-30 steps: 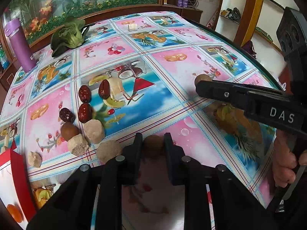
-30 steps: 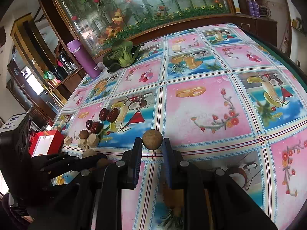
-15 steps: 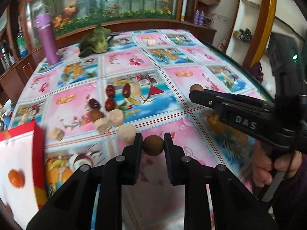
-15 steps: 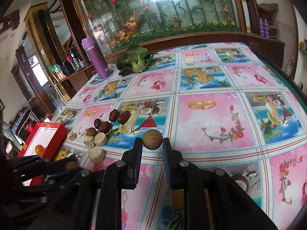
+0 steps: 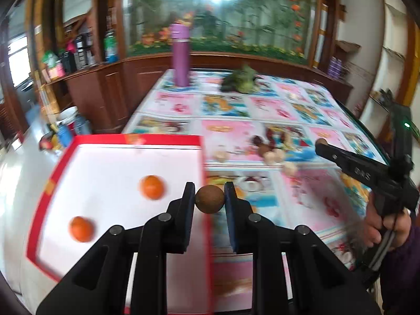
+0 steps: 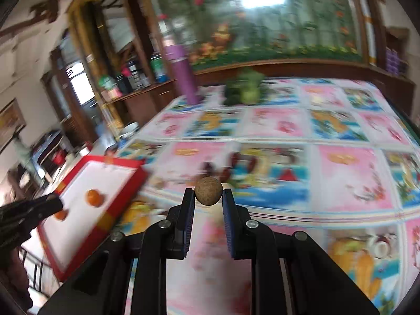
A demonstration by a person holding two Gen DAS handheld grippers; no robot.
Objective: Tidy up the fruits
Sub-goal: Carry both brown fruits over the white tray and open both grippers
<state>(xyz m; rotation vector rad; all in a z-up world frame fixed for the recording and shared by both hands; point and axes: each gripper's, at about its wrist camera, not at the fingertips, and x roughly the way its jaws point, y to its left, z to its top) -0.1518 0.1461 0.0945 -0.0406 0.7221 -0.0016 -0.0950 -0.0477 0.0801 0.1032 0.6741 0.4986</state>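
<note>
Far on the tabletop [image 5: 302, 105], under its pink-and-blue patterned cloth, I see a purple bottle [image 5: 180, 55] upright at left, a blurred leafy vegetable [image 5: 241, 80] just right of it; behind, a floral mural [image 6: 275, 18].

"DAS" lettering, blurred, on right gripper [image 5: 321, 145]

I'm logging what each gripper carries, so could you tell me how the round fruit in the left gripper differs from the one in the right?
The left gripper's fruit looks smooth and dark brown; the right gripper's fruit looks lighter, tan and speckled. The left one hangs at the edge of the red tray, near two orange fruits; the right one is over the tablecloth, away from the tray. Both are small, round and clamped between the fingers.
</note>
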